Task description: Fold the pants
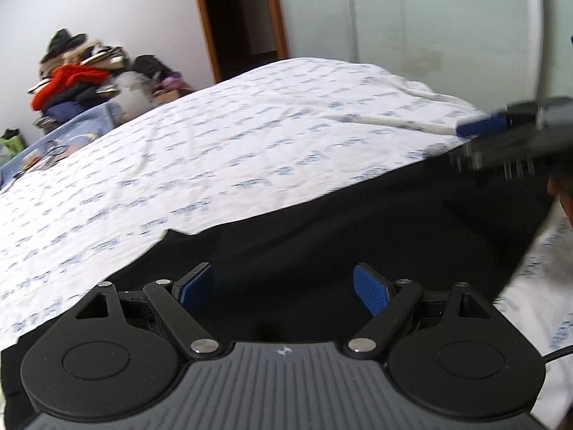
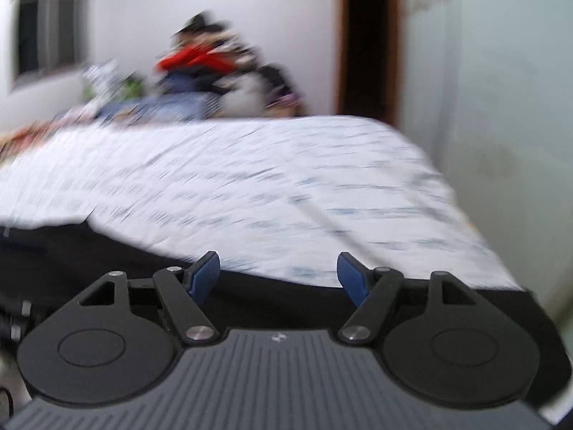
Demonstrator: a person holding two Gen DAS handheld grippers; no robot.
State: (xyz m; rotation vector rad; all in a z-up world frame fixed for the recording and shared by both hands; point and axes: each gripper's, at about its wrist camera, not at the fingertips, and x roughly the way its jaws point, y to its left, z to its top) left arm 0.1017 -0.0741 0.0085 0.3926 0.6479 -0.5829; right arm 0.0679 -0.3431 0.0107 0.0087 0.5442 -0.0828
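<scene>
Your left gripper (image 1: 283, 288) has its jaws spread with nothing between them, hovering just above the black pants (image 1: 358, 215); your right gripper (image 2: 277, 277) is likewise spread and empty over the pants' far edge. The pants lie flat across the near side of the bed (image 1: 215, 136). Clothes pile (image 1: 78, 68) and doorway (image 1: 243, 10) sit beyond it.

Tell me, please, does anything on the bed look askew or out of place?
Nothing stands out. The black pants lie flat on the printed sheet; only a crease ridges the sheet near the far corner. Both grippers are open and empty.
</scene>
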